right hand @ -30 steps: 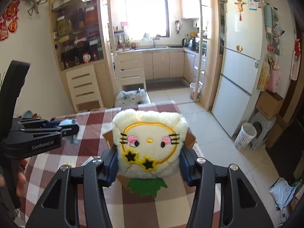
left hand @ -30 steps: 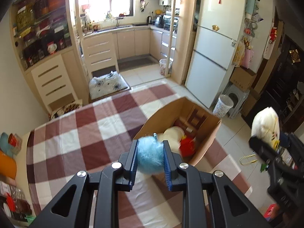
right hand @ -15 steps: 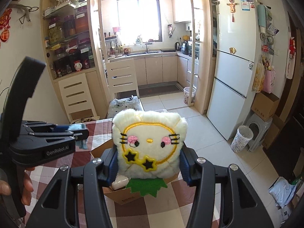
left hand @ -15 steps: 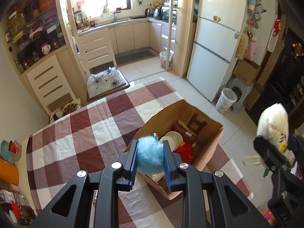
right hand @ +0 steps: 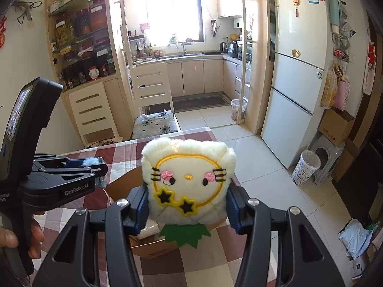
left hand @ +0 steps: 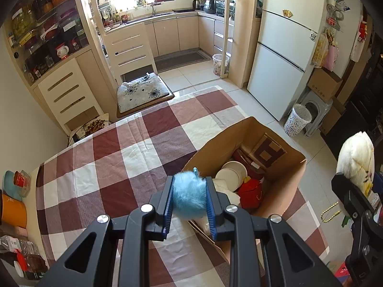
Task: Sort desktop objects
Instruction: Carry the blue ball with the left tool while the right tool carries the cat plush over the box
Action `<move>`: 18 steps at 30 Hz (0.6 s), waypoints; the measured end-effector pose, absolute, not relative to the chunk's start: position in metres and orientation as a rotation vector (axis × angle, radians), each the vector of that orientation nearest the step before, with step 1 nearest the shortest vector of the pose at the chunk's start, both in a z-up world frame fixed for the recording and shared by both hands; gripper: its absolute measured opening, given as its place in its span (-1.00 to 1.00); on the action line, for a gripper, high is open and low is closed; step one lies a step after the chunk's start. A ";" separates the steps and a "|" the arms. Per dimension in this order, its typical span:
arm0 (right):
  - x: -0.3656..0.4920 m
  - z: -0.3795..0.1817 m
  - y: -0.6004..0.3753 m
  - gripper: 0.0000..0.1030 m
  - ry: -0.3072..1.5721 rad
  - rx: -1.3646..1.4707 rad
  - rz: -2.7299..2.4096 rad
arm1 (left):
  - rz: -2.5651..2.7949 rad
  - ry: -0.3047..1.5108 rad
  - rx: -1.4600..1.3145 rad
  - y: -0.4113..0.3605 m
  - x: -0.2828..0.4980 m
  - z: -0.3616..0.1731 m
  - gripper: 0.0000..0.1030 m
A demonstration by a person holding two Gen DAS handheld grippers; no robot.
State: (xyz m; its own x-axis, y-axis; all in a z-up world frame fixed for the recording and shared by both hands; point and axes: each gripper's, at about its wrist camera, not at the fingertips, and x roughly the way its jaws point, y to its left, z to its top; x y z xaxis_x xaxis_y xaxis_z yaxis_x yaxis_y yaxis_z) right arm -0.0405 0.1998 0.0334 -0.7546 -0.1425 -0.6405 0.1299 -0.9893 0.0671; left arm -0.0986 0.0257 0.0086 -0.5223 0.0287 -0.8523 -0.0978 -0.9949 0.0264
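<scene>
Jaws of the left gripper point(left hand: 189, 197), low in the left wrist view, stand narrowly apart and pinch a fluffy blue pom-pom point(left hand: 189, 195) between blue pads. Just beyond and to the right sits an open cardboard box point(left hand: 282, 186) on the checked counter point(left hand: 134, 157), already holding a white bowl point(left hand: 231, 174), a red toy point(left hand: 251, 192) and a brown patterned item point(left hand: 268, 149). At the right edge of the frame the right gripper carries a cream plush toy point(left hand: 356, 160). Judging by this, the step in hand is carrying both soft items to the box; the next move calls for bringing the pom-pom over the opening before the jaws part.

Seen from the right wrist, the right gripper point(right hand: 188, 202) has its jaws set wider, pressed on both flanks of the plush toy point(right hand: 189, 181), which hides most of the box point(right hand: 153, 247) behind it. The left gripper point(right hand: 95, 165) shows at left centre, a hand point(right hand: 36, 234) on its handle.

Around the maroon-and-white cloth: a chair point(left hand: 134, 55) with a cushion, a white fridge point(right hand: 296, 76) at right, a sunlit kitchen window point(right hand: 174, 16) in the upper middle.
</scene>
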 end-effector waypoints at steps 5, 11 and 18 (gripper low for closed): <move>-0.046 0.027 0.198 0.05 -0.025 1.047 -2.807 | 2.675 0.111 -1.521 0.024 -0.106 0.002 -0.53; -0.051 0.022 0.195 0.05 -0.016 1.066 -2.804 | 2.673 0.112 -1.537 0.023 -0.110 -0.004 -0.53; -0.055 0.016 0.194 0.05 -0.017 1.082 -2.805 | 2.671 0.111 -1.554 0.022 -0.112 -0.009 -0.53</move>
State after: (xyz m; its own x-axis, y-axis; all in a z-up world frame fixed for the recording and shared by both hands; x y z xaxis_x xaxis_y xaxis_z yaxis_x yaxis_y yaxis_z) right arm -0.0555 0.1940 0.0162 -0.7330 -0.1293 -0.6678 0.1210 -0.9909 0.0590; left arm -0.1119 0.0222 -0.0091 -0.4940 0.0066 -0.8695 -0.0786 -0.9962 0.0371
